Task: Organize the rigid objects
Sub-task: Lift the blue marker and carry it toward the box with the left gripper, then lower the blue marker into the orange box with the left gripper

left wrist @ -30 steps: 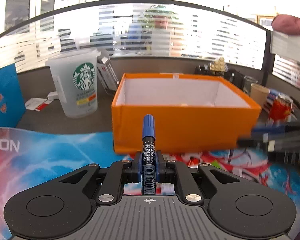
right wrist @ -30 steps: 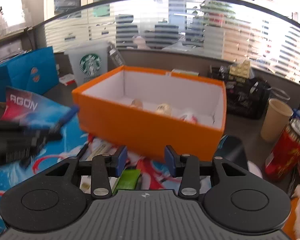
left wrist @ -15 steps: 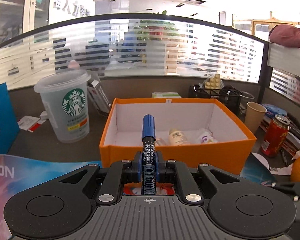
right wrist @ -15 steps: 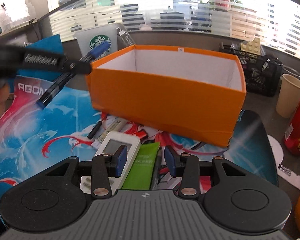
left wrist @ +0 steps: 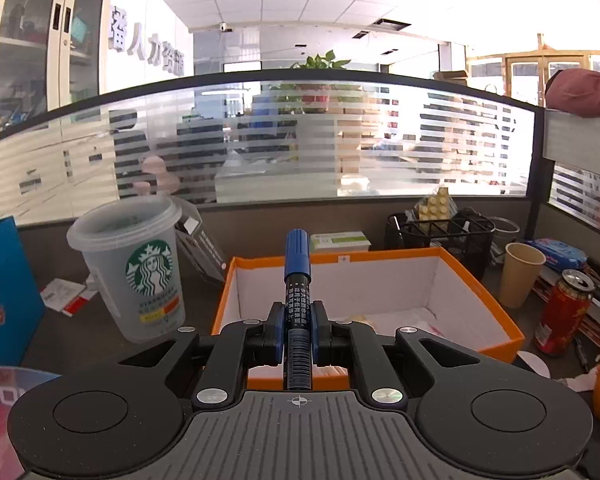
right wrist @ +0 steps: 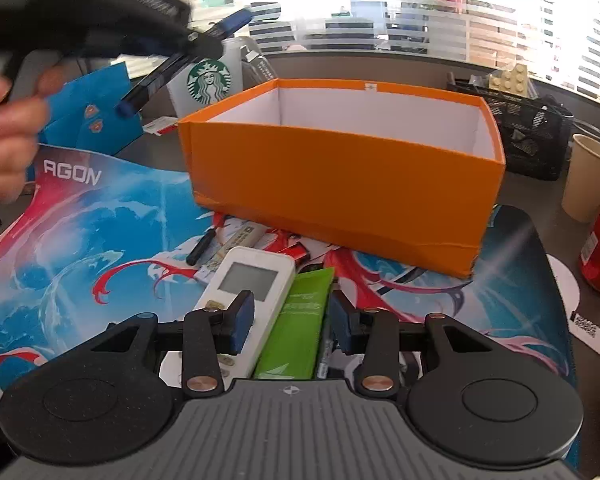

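Since the earlier frame, left claw (left wrist: 298, 334) had risen above the orange box (left wrist: 380, 258), clamped on the blue marker (left wrist: 297, 276). Right claw (right wrist: 288, 322) hung part-open, empty, over the remote (right wrist: 248, 280).

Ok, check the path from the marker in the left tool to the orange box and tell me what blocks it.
Nothing visible does. The left tool grips the blue marker above the near wall of the orange box, whose top is open. A few small items lie on its floor.
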### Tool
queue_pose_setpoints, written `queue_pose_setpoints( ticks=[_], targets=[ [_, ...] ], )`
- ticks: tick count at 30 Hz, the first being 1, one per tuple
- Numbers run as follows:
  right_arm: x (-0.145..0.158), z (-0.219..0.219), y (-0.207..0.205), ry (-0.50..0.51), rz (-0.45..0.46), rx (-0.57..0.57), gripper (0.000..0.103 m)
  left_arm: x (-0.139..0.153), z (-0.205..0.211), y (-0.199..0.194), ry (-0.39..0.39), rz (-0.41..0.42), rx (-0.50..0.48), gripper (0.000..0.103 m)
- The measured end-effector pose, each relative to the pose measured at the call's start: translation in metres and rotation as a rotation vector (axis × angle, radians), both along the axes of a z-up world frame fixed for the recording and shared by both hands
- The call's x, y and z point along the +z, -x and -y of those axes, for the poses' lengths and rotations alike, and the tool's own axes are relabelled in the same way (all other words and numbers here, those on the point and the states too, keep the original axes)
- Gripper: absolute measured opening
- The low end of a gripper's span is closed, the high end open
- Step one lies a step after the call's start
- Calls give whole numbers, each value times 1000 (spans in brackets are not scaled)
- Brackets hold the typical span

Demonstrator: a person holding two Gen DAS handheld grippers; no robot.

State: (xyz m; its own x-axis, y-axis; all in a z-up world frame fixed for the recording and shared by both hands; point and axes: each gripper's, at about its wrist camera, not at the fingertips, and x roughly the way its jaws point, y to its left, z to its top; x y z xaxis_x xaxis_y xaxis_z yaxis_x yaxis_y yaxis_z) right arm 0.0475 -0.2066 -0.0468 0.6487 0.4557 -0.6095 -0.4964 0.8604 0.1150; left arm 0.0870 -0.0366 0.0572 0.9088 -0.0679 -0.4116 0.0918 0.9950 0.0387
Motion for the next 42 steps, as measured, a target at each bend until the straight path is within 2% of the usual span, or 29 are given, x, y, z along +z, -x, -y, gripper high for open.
queue_pose_setpoints(
  ticks=[8, 16, 30, 35, 42],
  targets=[
    [-5, -9, 4, 13, -6, 34, 39, 9, 4, -28, -8, 9, 13, 11],
    [-7, -5, 1, 0, -12, 22, 39, 10, 9, -57, -26, 0, 19, 11],
    [-7, 0, 0, -23, -11, 22, 39, -6, 14, -106, -52, -75, 51, 11],
    [-10, 0, -1, -24, -14, 20, 39, -19, 12, -130, -51, -149, 55, 11],
    [-13, -3, -2, -3, -12, 14, 39, -48, -8, -159, -26, -272, 114, 11]
  ],
)
